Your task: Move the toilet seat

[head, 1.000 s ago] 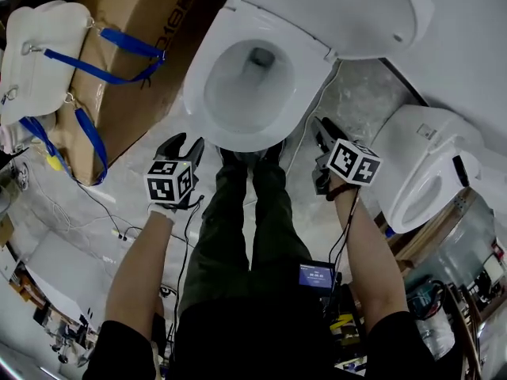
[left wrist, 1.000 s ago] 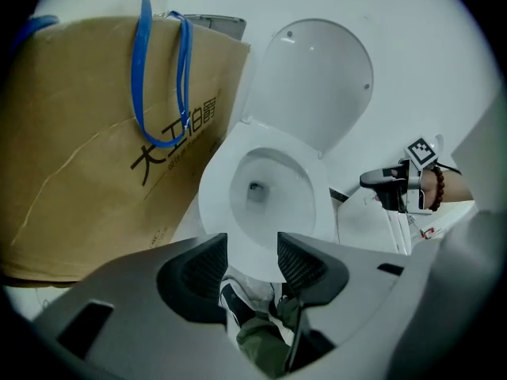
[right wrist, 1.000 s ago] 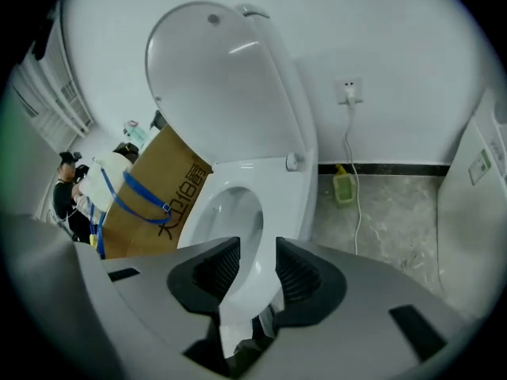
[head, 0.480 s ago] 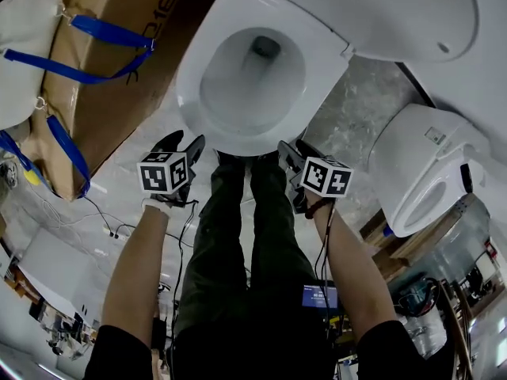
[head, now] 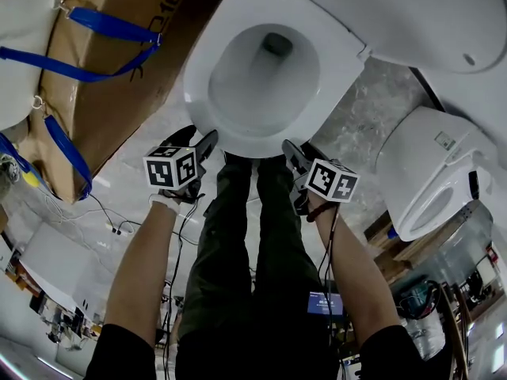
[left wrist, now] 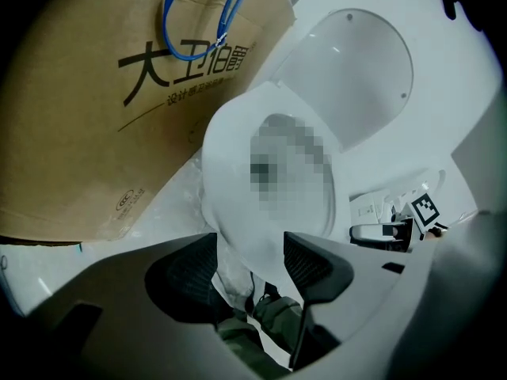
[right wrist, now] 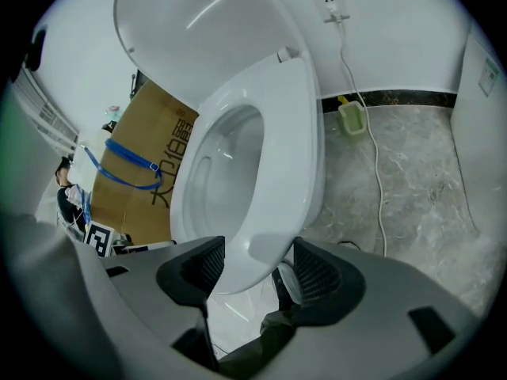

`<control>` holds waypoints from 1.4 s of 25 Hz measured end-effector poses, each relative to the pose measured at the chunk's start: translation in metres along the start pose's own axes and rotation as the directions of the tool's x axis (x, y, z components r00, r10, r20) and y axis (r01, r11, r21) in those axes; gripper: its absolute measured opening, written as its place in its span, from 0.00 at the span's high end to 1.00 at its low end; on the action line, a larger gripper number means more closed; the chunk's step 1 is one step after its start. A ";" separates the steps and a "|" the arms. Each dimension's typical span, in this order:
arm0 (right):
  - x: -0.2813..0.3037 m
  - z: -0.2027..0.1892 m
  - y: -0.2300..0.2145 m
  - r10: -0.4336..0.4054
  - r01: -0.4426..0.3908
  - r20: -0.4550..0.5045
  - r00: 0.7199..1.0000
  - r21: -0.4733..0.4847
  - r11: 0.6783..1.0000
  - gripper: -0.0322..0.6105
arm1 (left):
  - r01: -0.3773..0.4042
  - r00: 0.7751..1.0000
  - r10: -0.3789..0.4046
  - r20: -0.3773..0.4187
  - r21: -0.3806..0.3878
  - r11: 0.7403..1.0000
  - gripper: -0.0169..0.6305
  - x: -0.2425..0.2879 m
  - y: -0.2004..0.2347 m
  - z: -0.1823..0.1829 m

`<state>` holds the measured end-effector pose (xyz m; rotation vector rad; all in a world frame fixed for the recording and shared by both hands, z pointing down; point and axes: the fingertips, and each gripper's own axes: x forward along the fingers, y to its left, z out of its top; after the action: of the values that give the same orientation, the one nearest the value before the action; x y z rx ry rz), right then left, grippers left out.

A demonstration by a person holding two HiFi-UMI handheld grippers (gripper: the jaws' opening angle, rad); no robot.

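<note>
The white toilet seat [head: 337, 74] lies down on the bowl, and the lid [head: 412, 14] stands raised behind it. My left gripper [head: 196, 141] is at the seat's front left rim and my right gripper [head: 301, 153] at its front right rim. Both sets of jaws are opening. In the left gripper view the seat's front edge [left wrist: 230, 180] lies just beyond the left gripper [left wrist: 249, 256], and the pads do not press on it. The right gripper view has the seat [right wrist: 285, 157] reaching into the gap of the right gripper [right wrist: 257, 264], untouched by the pads.
A cardboard box [head: 119, 62] with blue straps leans left of the toilet. A second toilet [head: 432, 172] stands at the right. A cable [right wrist: 372, 149] runs down the wall and over the marble floor. The person's legs [head: 245, 236] stand just before the bowl.
The right gripper has moved left from beside the bowl to the seat's front rim. The left gripper has edged up towards the rim. Both sets of jaws stand wider.
</note>
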<state>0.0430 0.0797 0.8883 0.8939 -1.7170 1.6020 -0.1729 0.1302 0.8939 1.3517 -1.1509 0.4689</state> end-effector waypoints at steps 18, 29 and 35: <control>-0.017 0.008 0.011 0.034 -0.037 0.021 0.999 0.173 0.984 0.53 | -0.014 1.000 0.016 -0.019 0.088 0.996 0.58 -0.018 -0.018 0.005; -0.048 0.012 0.033 0.065 -0.067 0.017 0.998 0.167 0.984 0.53 | 0.007 0.997 -0.014 0.072 0.094 0.996 0.58 -0.059 -0.043 0.019; -0.067 0.021 0.045 0.092 -0.102 0.054 0.994 0.238 0.966 0.53 | 0.014 0.992 -0.024 0.124 0.077 0.997 0.58 -0.084 -0.061 0.030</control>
<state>0.0454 0.0650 0.8063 0.9772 -1.6402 1.8999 -0.1693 0.1166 0.7869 1.4740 -1.2316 0.4233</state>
